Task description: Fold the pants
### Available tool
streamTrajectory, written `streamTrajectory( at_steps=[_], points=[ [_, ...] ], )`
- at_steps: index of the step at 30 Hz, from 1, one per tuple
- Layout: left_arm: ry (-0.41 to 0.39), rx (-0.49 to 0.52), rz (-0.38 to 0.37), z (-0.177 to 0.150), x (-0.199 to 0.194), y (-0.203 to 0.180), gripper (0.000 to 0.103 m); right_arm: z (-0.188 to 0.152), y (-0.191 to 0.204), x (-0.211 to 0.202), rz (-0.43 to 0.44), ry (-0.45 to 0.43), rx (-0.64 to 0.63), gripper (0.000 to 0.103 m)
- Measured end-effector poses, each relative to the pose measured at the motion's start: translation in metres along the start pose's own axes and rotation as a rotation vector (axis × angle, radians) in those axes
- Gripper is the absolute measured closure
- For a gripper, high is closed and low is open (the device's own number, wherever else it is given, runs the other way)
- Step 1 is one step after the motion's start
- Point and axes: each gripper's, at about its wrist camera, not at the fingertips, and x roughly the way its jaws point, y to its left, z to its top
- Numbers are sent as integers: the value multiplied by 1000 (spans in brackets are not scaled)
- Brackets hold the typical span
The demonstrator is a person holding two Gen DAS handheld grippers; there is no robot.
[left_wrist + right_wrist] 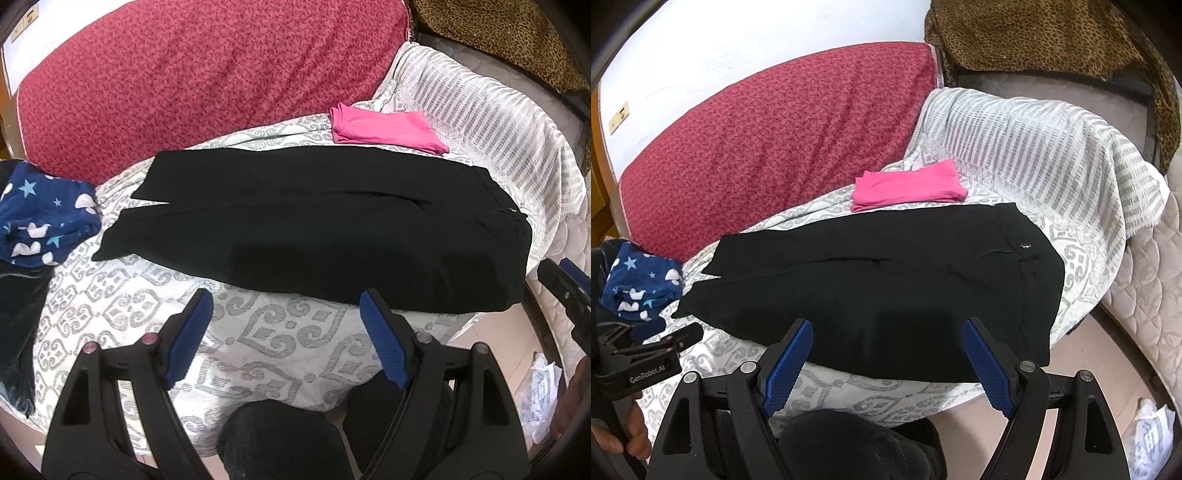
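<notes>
Lying flat, black pants [314,229]; folds seemingly indistinct.

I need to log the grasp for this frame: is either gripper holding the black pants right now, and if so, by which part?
Nothing is held. The left gripper and right gripper are both open, short of the near edge of the black pants, which lie flat on the bed.

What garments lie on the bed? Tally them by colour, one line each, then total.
Black: 1, the black pants laid flat
Pink: 1, the folded pink garment
Navy with stars: 1, the bunched navy garment
Total: 3
A dark cloth at the left edge is too unclear to count.
</notes>
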Motion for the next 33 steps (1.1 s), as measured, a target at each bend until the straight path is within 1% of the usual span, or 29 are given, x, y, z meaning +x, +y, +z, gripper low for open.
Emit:
streamTrajectory(
  at_steps=[4,7,8,9,10,12,13,16,19,21,23,25,28,29,33],
  points=[
    [3,-3,-1,0,8,1,21,-1,-9,6,-2,24,24,19],
    [28,-22,15,-1,17,9,21,-6,-28,13,-20,67,82,20],
    [42,-38,13,-2,22,14,21,-10,-39,15,4,88,125,21],
    [55,-54,14,-3,26,20,21,-14,-50,17,41,106,170,26],
    [65,-67,19,-4,30,26,21,-19,-63,20,82,135,227,28],
    [77,-82,38,-7,37,35,21,-28,-81,25,104,174,296,31],
    [84,-86,50,-8,41,39,21,-31,-87,27,101,184,311,33],
    [109,-99,77,-12,51,50,21,-42,-102,33,99,214,356,33],
    [117,-118,92,-13,62,62,21,-50,-113,44,135,257,418,33],
    [128,-124,114,-12,68,69,21,-58,-120,56,161,287,497,33],
    [131,-147,124,-10,75,79,21,-61,-124,67,199,296,565,33],
    [127,-181,118,-7,82,90,21,-60,-124,76,221,298,600,33],
    [123,-250,96,-3,92,113,21,-58,-123,93,199,313,602,33],
    [123,-267,86,-3,94,119,21,-58,-123,100,208,329,610,33],
    [150,-338,16,-3,112,145,21,-63,-125,119,237,366,660,33]
  ],
)
